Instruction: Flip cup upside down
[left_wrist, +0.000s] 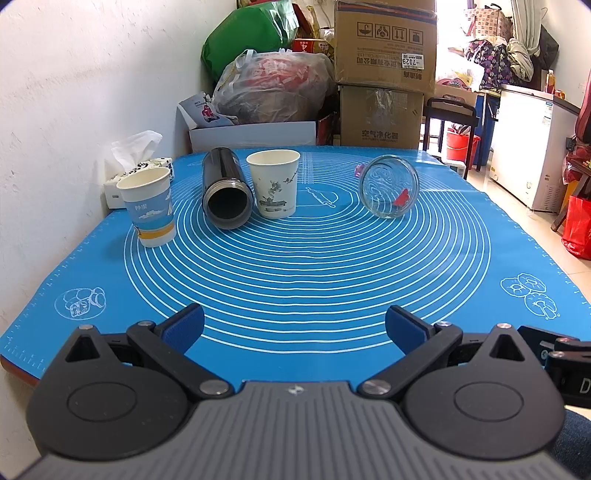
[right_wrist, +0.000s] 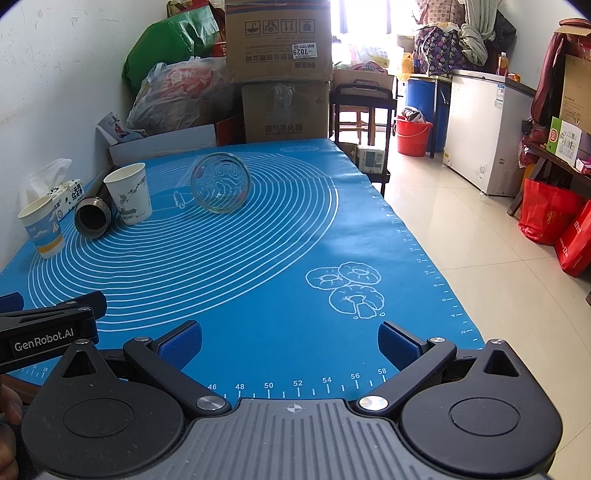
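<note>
Tools (left_wrist: 294, 326) (right_wrist: 290, 343) agape, near mat (right_wrist: 280, 236) edge

We read "7029" on the top cardboard box's sticker (left_wrist: 412, 61), "GenRobot.AI" on the left gripper (right_wrist: 44, 338), and ruler numbers 46 to 58 along the blue mat (right_wrist: 295, 384).

The black flask (right_wrist: 94, 216) hides the white paper cup's (right_wrist: 129, 199) lower left side; the tissue box (left_wrist: 122, 181) sits half-hidden behind the blue cup (left_wrist: 149, 206).
</note>
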